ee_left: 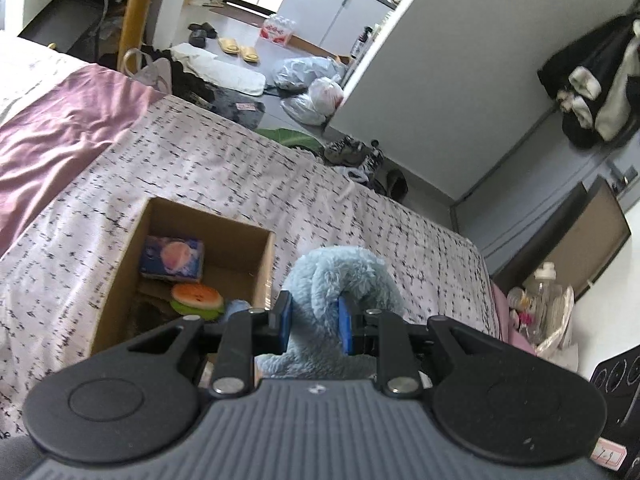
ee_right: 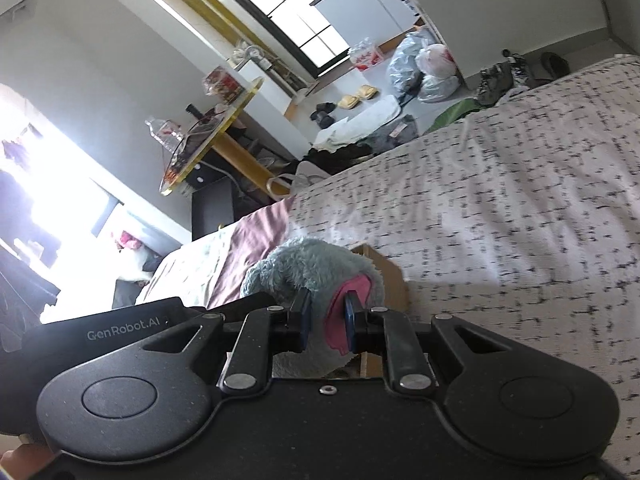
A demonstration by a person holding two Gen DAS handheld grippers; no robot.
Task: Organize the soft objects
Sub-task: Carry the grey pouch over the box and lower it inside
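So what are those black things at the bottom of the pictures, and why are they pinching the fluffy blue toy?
Those are two grabbing tools. A person holds one in each hand, and each has a small camera looking out along its two fingers. One picture comes from the left hand-held gripper, the other from the right hand-held gripper. Both are squeezing the same fluffy blue plush toy, which has a pink patch in the right view. Below lies a bed with a speckled cover. On it stands a cardboard box that already holds a toy burger and a small blue packet. The toy is beside the box's edge, so it probably goes in next.
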